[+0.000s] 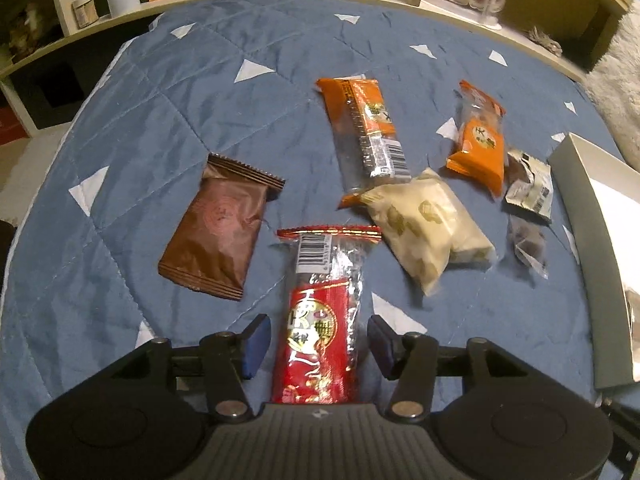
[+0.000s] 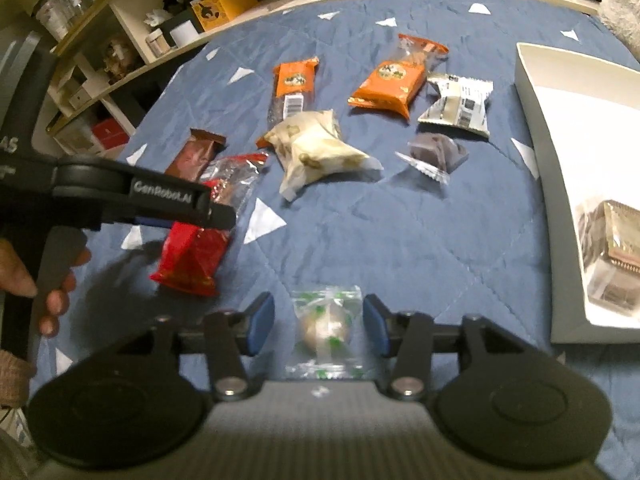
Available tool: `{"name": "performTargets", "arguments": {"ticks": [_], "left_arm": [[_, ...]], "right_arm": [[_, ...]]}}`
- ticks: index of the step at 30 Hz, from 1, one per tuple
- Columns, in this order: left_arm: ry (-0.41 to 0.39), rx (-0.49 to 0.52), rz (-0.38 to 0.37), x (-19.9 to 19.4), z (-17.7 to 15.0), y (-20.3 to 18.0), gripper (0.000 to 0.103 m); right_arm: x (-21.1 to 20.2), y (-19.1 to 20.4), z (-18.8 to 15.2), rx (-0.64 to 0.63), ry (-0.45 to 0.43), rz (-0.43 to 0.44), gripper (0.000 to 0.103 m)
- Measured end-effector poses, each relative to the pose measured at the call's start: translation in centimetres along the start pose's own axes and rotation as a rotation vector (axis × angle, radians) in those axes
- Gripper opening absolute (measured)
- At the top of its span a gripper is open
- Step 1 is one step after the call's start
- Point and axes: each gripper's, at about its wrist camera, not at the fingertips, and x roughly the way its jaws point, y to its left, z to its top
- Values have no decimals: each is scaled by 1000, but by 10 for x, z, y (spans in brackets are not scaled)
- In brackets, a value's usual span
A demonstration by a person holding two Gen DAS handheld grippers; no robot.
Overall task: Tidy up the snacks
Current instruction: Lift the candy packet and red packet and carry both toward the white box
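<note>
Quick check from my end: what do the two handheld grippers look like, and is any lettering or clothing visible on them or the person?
Both grippers, the left gripper and the right gripper, are matte black, with ribbed grey housings, round side discs, silver pivot bolts and blue pads on the fingers. Seen from the right wrist, the left one bears white "GenRobot.AI" lettering. A knitted beige cuff shows at the person's wrist.
</note>
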Motion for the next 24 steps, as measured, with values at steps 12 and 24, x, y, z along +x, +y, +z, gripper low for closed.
{"name": "performTargets", "arguments": {"ticks": [12,24], "left_arm": [[17,-16,9,6,1,2,43],[-44,-62,-54,-32,-10,4,42]], "right_arm": [[6,3,-4,-47,37,-10,38],[-11,-6,2,-29,-23,-10,36]]}}
